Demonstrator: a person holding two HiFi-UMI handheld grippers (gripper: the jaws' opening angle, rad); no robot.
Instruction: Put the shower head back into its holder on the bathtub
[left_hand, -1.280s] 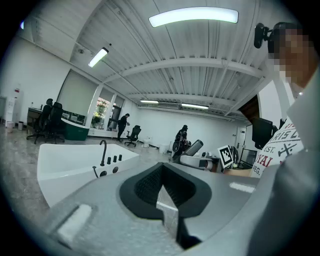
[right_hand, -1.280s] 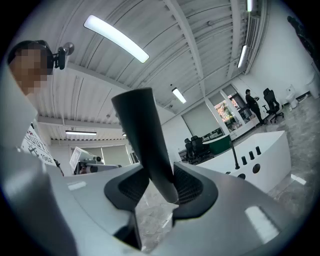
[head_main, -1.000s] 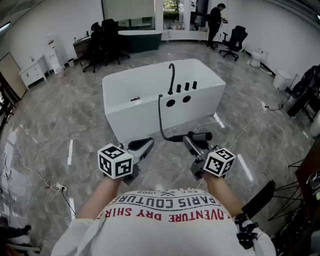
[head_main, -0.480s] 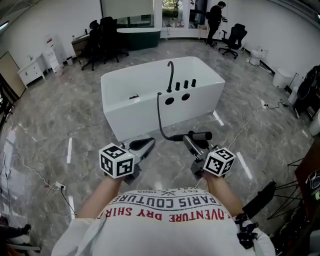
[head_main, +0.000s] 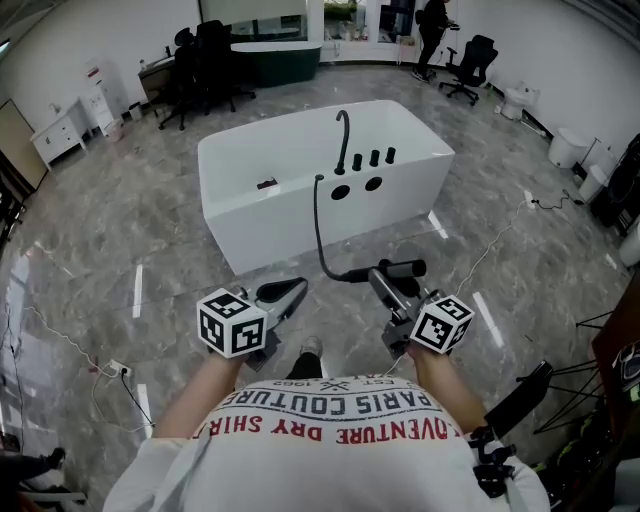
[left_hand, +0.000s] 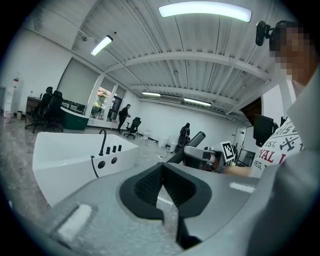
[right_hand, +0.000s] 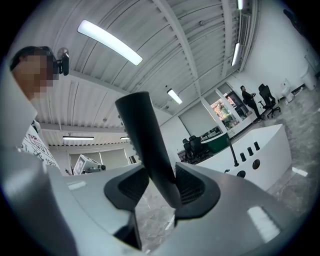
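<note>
Shirt (head_main: 340, 412) print reads PARIS COUTURE; right gripper (right_hand: 158, 188) clamps shower head (right_hand: 140, 131)

One bathtub (head_main: 270, 225) — one shower head (head_main: 404, 268).

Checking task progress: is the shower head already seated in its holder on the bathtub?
No: the right gripper holds the black shower head clamped between its jaws, above the floor and short of the white bathtub.
</note>
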